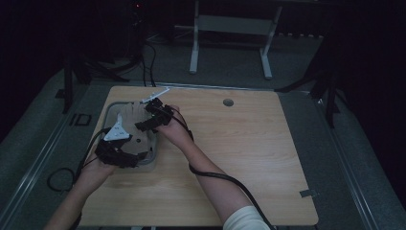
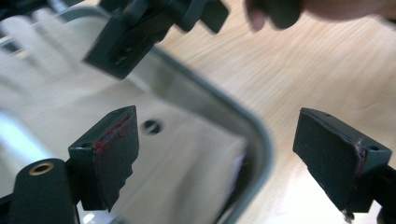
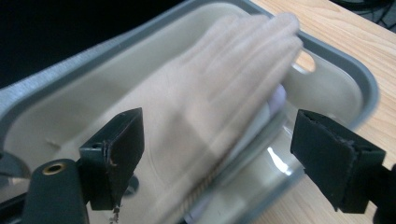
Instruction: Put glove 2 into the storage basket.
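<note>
A grey tray [image 1: 154,162] sits at the left of the wooden table [image 1: 249,143], and a beige glove [image 1: 128,113] lies flat in it. My left gripper [image 1: 125,152] hovers over the tray's near end. In the left gripper view it [image 2: 219,135] is open, straddling the tray's rim [image 2: 261,140] above beige fabric [image 2: 187,168]. My right gripper [image 1: 146,122] hangs over the tray's right side. In the right gripper view it [image 3: 217,135] is open just above the glove [image 3: 224,79], whose fingers point toward the far rim [image 3: 359,79]. Neither gripper holds anything.
Something pale [image 3: 278,98] peeks from under the glove. The table has a round cable hole [image 1: 228,102] near its far edge. Cables [image 1: 60,179] lie on the floor at left, and white desk legs [image 1: 194,48] stand beyond the table.
</note>
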A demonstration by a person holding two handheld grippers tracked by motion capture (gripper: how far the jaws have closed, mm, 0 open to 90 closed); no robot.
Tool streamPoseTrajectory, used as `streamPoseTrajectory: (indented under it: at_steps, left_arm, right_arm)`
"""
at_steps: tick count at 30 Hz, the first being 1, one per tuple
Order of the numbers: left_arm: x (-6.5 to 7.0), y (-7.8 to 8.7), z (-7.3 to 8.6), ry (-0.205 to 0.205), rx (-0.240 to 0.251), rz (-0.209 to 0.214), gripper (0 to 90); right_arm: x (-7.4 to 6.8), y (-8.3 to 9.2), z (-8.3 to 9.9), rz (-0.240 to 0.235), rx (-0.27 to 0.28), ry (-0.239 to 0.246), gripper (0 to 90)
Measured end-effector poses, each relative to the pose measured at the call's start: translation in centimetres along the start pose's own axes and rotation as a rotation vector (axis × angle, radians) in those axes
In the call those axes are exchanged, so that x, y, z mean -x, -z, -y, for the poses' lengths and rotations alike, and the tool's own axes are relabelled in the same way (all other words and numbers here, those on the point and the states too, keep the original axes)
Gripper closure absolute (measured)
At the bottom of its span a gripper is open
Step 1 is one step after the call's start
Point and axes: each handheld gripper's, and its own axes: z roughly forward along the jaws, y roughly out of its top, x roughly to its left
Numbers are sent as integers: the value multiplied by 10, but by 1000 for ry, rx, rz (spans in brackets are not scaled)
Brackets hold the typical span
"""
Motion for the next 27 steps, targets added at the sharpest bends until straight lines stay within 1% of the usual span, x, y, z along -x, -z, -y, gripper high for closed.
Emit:
streamPoseTrajectory:
  at_steps: [2,3,4,6,7,9,10,12,13,15,19,24,26,27]
  left_arm:
    - [7,-3,-2,-7,5,15,147]
    - [9,-4,-3,-9,5,17,145]
    - [14,-6,-4,-12,7,27,145]
    - [18,-9,-6,-13,3,35,146]
    - [20,-11,-7,-14,11,40,145]
    - [25,-13,-9,-16,16,51,146]
    - [27,-15,-10,-17,21,56,145]
    - [32,-17,-13,-13,30,75,146]
    - [34,-19,-14,-17,30,80,145]
    - [40,-22,-17,-19,45,95,145]
    - [50,-32,-24,-29,57,119,146]
    - [60,-45,-30,-39,55,153,145]
    - [64,-50,-31,-41,55,163,145]
    - [64,-50,-31,-41,55,163,145]
  right_arm:
    - [1,3,3,2,-20,1,191]
    - [2,6,6,-1,-25,13,190]
    - [2,7,7,7,-25,18,190]
    - [4,13,13,2,-17,21,190]
    - [4,16,15,7,-16,26,189]
    - [5,21,19,0,-16,28,191]
    - [6,25,21,2,-16,29,205]
    - [8,32,25,2,-9,21,212]
    - [9,36,28,8,-3,22,213]
    - [12,43,35,19,4,30,211]
    - [18,56,49,16,-5,26,203]
    - [27,71,68,40,-5,34,197]
    - [31,76,76,47,-6,26,193]
    - [31,76,76,47,-6,26,193]
